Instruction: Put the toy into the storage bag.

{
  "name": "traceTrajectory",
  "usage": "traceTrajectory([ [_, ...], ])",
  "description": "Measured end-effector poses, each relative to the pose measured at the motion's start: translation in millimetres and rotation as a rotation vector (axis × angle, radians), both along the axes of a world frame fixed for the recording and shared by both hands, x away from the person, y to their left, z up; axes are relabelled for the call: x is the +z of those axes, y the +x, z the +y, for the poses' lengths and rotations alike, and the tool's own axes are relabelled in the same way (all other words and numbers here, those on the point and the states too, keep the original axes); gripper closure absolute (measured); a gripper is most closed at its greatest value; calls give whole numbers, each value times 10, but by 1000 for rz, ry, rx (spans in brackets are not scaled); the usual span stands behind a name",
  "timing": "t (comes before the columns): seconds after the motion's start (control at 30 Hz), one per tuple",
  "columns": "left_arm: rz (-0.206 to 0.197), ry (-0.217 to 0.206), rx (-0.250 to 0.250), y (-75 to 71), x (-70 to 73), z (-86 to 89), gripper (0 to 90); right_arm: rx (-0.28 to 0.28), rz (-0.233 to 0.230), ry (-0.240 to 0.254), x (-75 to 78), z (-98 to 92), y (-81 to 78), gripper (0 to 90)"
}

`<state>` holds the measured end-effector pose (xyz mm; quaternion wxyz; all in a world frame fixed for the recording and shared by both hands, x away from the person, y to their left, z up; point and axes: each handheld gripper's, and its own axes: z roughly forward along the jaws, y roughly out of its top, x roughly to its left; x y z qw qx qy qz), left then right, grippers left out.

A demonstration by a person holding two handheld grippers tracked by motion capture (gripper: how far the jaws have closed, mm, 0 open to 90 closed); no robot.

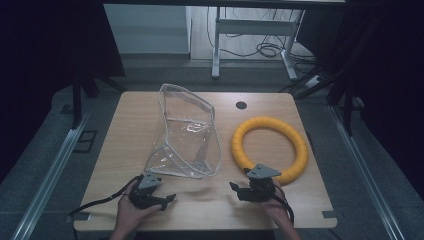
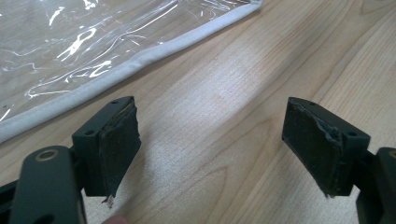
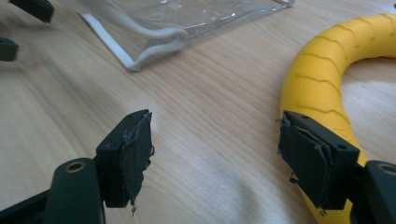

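High view: a clear plastic bag (image 1: 186, 134) with a pale piped edge stands partly upright at the centre of the tabletop (image 1: 125, 130), its mouth towards the top of the frame; a yellow ribbed ring (image 1: 270, 148) lies flat at centre right, apart from the bag. The left claw (image 1: 162, 200) and the right claw (image 1: 239, 191) rest low along the bottom edge, each in a hand, both short of the objects.

Step in hand (judged): the approach, probably to put the ring into the bag. The right claw should straddle the ring's tube squarely across its ribs and close only once both pads flank it. The left claw should take the bag by its stiff piping, not the slack film, and hold the mouth wide.

Left gripper view: the left claw (image 2: 210, 140) stands wide open over bare wood, nothing between the pads; the bag's white edge (image 2: 130, 67) runs diagonally across the upper left, near but not touched.

Right gripper view: the right claw (image 3: 215, 154) is likewise spread wide and empty. Its right-hand pad sits just beside the ring (image 3: 327, 79); whether it touches is hard to tell. The bag's looped corner (image 3: 154, 44) lies at upper centre.

The high view alone gives the bag's standing shape and the ring's full circle; the gripper views alone show the frayed pad faces and the closeness of ring and piping.
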<state>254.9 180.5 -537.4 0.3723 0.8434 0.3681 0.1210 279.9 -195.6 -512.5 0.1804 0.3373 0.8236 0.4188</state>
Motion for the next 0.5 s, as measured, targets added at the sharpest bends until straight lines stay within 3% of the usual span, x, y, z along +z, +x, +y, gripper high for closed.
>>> traceTrajectory([
  [0.5,6,-12,-1,-6,-9,-13,188,25,43,-16,-93,22,-5,273],
])
